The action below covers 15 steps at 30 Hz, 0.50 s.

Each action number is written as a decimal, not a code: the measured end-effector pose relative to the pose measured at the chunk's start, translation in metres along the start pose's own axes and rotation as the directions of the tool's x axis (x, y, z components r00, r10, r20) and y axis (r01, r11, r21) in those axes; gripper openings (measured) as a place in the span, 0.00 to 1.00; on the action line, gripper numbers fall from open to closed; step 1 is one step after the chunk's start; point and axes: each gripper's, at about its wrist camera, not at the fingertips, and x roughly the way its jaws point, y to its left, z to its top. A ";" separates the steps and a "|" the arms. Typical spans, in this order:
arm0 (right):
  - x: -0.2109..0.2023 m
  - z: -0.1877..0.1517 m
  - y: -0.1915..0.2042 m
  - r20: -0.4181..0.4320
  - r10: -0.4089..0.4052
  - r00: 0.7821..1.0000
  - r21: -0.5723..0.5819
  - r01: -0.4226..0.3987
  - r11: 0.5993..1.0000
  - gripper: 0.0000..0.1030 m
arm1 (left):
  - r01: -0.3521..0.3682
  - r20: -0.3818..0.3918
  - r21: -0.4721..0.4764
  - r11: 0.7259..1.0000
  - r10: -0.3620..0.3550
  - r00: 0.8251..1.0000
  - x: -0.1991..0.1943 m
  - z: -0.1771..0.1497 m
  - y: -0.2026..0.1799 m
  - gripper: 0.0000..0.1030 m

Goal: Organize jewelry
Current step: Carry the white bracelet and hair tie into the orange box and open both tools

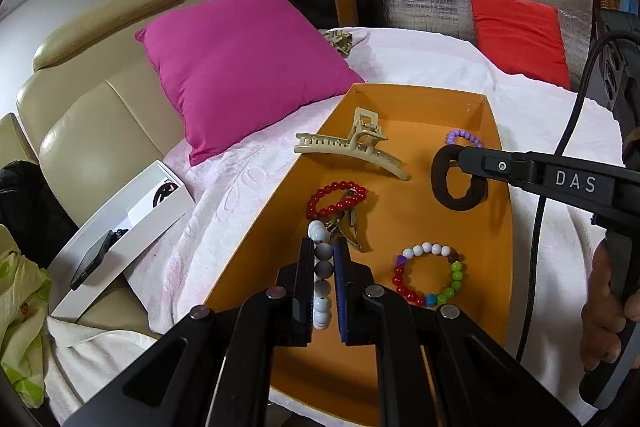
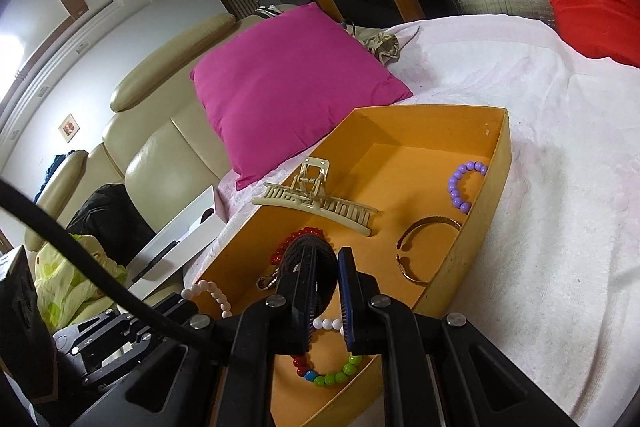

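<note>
The left gripper [image 1: 323, 259] has its fingers [image 1: 306, 267] closed on a white and grey bead bracelet [image 1: 322, 267], a strand of round beads running white, mottled grey, then white again, pinched between the two pads and hanging just over the near left part of the orange box [image 1: 420, 99]; the right gripper [image 2: 325, 283] has its fingers [image 2: 346, 291] drawn nearly together on a black hair tie [image 1: 460, 183], a thick, soft, dark ring of ribbed fabric, held above the right side of the box.

Inside the box, on its orange floor: a red bead bracelet [image 1: 336, 199] with some metal keys or clasps [image 1: 352, 227] attached, just beyond the left fingers; a multicoloured bead bracelet [image 1: 430, 275] of white, red, blue, green and purple beads, lying flat near the front; a beige claw hair clip [image 1: 356, 143] resting across the left wall; a small purple bead bracelet [image 2: 464, 187] against the far right wall; a thin gold open bangle [image 2: 428, 247] beside it.

The box sits on a white towel [image 2: 560, 187] spread over a bed; a magenta cushion [image 1: 240, 67] lies just beyond the box to the left, a red cushion [image 1: 520, 35] further back on the right; a cream leather sofa [image 1: 100, 107] stands to the left.
</note>
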 end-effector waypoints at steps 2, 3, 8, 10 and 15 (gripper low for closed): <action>0.001 0.000 0.000 -0.001 0.002 1.000 0.002 -0.002 1.000 0.12 | -0.004 -0.002 0.002 1.000 0.004 1.000 0.001 0.000 0.000 0.09; 0.001 0.000 0.000 -0.001 0.001 1.000 0.000 -0.001 1.000 0.12 | -0.006 -0.003 0.003 1.000 0.006 1.000 0.001 0.000 0.000 0.09; 0.002 0.001 -0.002 -0.003 0.004 1.000 0.007 -0.004 1.000 0.12 | -0.015 -0.004 0.001 1.000 0.015 1.000 0.002 0.000 0.000 0.09; 0.003 0.001 -0.002 -0.004 0.008 1.000 0.011 -0.008 1.000 0.12 | -0.015 -0.006 0.000 1.000 0.015 1.000 0.003 0.000 0.000 0.09; 0.004 0.000 -0.003 -0.009 0.010 1.000 0.016 -0.010 1.000 0.12 | -0.019 -0.011 -0.003 1.000 0.019 1.000 0.004 0.000 0.001 0.09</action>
